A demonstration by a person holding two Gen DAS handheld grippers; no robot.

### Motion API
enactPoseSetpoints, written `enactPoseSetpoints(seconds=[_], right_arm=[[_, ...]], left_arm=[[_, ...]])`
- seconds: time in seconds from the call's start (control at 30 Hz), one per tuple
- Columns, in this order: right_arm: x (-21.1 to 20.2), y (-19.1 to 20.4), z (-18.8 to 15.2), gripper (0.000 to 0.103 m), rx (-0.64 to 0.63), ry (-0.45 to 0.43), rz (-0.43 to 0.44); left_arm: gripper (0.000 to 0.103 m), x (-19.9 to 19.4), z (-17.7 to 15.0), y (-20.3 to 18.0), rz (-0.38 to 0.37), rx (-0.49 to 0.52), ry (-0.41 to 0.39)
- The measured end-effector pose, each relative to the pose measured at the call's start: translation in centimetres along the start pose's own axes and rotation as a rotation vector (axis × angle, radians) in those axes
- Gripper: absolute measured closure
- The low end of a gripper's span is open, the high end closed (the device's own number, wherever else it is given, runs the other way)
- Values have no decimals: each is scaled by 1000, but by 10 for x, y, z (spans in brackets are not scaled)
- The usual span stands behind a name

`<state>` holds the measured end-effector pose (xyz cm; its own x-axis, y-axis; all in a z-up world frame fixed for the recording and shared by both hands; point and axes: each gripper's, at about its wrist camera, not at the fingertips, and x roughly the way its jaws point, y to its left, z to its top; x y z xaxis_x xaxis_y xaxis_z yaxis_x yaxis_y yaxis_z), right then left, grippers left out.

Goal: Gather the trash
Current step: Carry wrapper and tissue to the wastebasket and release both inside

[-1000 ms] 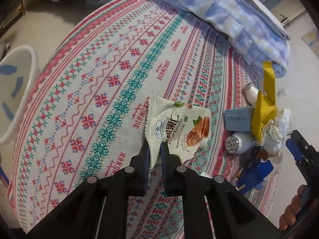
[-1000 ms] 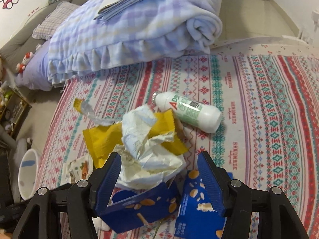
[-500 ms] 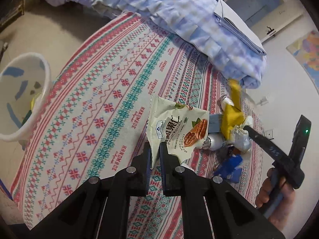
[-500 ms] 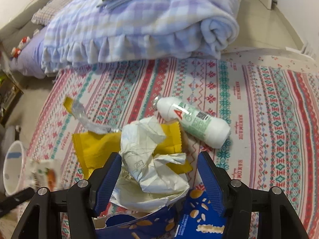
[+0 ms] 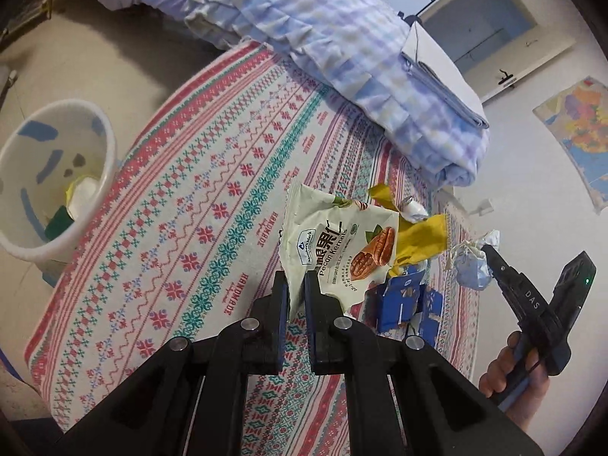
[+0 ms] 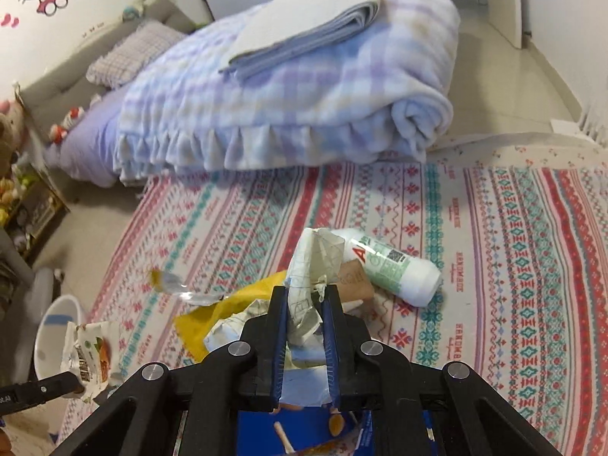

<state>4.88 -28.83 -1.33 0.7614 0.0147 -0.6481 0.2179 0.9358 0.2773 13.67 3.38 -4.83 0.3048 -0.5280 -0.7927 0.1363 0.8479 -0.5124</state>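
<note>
Bedding comes first for us: a patterned spread [image 5: 190, 205] in red, teal and white bands covers the whole bed, and on its far end we see a folded blue-and-white checked blanket [image 6: 304, 102] with a flat folded sheet [image 6: 307, 26] on top. On the floor beside the bed, at the left of the left wrist view, stands a white bin [image 5: 57, 178] with blue marks, already holding a few scraps.

Next we see the trash heap on the spread: a yellow wrapper [image 6: 212, 315], a blue snack box [image 5: 402, 300] torn open, a white bottle [image 6: 395, 269] with a green label lying on its side just beside them, and a clear twist of film [image 6: 182, 288] near the yellow wrapper.

Our left gripper [image 5: 295, 285] is closed down to a thin gap on the lower corner of a pecan kernel packet [image 5: 338, 247], which hangs in the air above the spread, clear of the heap. Our right gripper [image 6: 303, 296] is pinched on a crumpled white paper [image 6: 311, 266], its blue-lined fingers [image 6: 279, 326] pressing it from both sides; the paper's top sticks up above the fingertips, lifted over the yellow wrapper and box.
</note>
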Motion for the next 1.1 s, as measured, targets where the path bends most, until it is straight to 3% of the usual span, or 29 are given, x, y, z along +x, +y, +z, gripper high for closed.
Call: enactPoseSetpoints(seconds=[0.4,0.63,0.87,1.1], right_arm=[[-10,26,-5,88,-48,-56,45],[-8,40,-9,88,-69,-55,71],[-1,60,-19,88,-101,-38,105],[9,94,-28,88,-148,-24,140]], left_arm=[[94,-21,8,32,-15,-69,-28],[94,-42,21,68,-6,-166,-54],[94,-76,37,146,14,-370,-105],[94,-95,37,208,77,-496,-134]])
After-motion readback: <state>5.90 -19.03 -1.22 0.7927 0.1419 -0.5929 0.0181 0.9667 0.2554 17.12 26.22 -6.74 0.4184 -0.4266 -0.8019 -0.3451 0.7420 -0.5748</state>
